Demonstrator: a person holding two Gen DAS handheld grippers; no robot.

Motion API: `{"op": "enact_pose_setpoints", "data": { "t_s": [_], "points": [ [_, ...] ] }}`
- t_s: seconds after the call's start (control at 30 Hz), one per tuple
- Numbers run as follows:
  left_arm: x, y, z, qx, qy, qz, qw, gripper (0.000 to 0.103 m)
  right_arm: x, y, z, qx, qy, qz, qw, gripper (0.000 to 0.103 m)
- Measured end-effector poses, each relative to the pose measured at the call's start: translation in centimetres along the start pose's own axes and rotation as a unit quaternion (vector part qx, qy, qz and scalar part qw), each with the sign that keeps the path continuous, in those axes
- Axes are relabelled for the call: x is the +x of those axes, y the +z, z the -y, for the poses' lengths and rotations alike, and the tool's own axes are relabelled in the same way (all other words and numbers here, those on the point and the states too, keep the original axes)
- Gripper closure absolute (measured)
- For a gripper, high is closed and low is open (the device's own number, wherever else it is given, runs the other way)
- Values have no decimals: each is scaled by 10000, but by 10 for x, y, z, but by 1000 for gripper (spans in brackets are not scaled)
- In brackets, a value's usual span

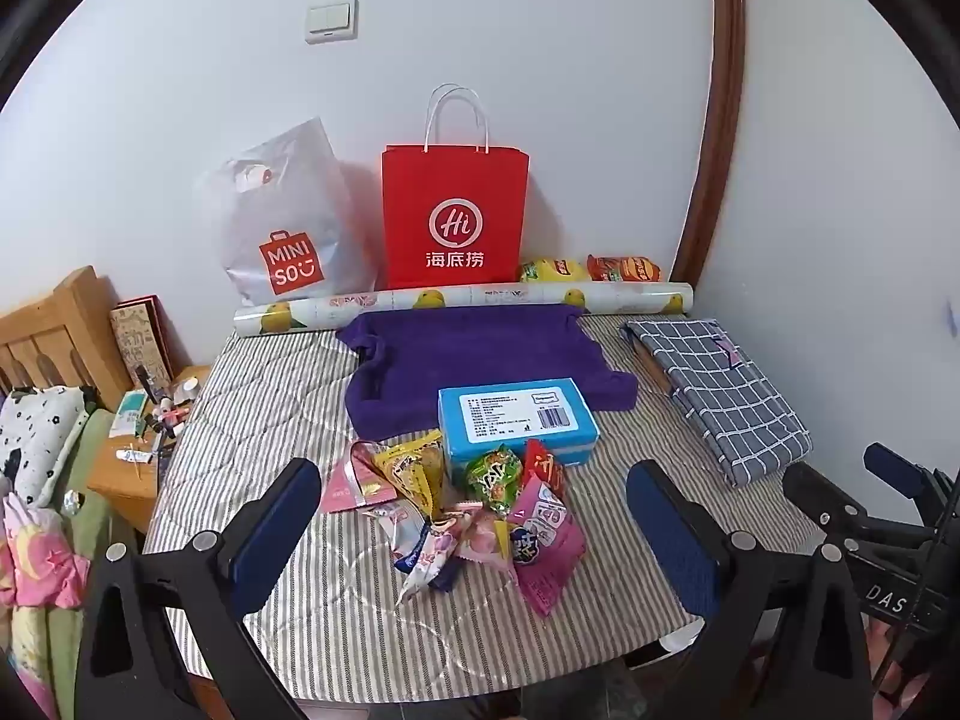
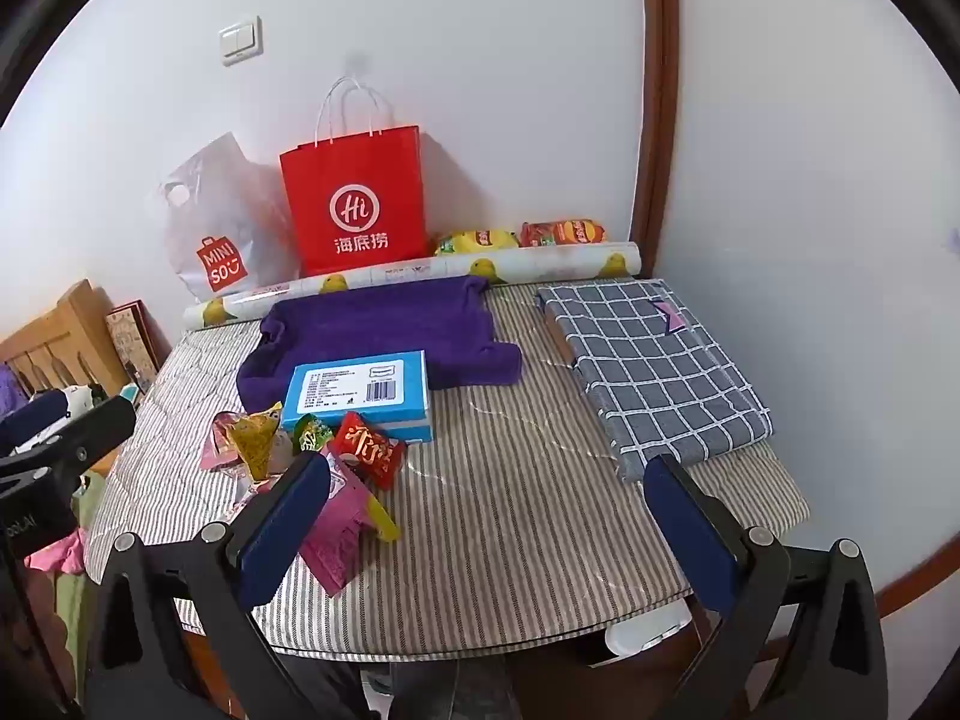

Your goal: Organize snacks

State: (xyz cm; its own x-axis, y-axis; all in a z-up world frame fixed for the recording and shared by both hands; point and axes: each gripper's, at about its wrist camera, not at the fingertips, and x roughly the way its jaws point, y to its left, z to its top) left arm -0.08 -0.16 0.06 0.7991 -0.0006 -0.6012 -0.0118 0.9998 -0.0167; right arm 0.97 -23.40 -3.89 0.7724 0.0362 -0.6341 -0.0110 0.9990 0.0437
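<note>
- Left gripper (image 1: 474,534): jaws spread wide, nothing clamped; it hangs above the near part of the striped tablecloth (image 1: 270,408), tilted downward.
- Snack pile (image 1: 474,510): a loose heap of small packets lying on the cloth, seen between the left gripper's two blue pads and just ahead of them; the packets overlap, pink, yellow, green and red wrappers among them; no pad touches the heap.
- Blue box (image 1: 516,420): just beyond the pile, straight ahead of the left gripper, touching or nearly touching the far packets; its label side faces up; it lies on the near edge of a purple towel (image 1: 480,354).
- Right gripper (image 2: 486,516): jaws fully apart, empty; only bare striped cloth shows between them; the snack pile sits by its left pad, partly hidden behind that pad.
- Folded checked cloth (image 2: 654,360): ahead of the right gripper, to its right.
- Red paper bag (image 1: 456,216): upright against the wall, far ahead of the left gripper; a white plastic bag (image 1: 288,222) leans to its left; a printed roll (image 1: 468,303) lies in front of both.
</note>
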Motion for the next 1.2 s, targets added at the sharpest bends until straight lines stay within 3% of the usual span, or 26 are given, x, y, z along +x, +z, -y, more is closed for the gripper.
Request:
{"op": "enact_pose_setpoints", "data": {
  "t_s": [0.23,1.2],
  "points": [
    [4,-3,-3,-126,-126,-189,9997,0,-7,-3,0,-13,84,23,10000,0],
    [-9,-1,-7,-129,-102,-27,9999,0,-26,1,-5,13,156,182,9997,0]
  ]
}}
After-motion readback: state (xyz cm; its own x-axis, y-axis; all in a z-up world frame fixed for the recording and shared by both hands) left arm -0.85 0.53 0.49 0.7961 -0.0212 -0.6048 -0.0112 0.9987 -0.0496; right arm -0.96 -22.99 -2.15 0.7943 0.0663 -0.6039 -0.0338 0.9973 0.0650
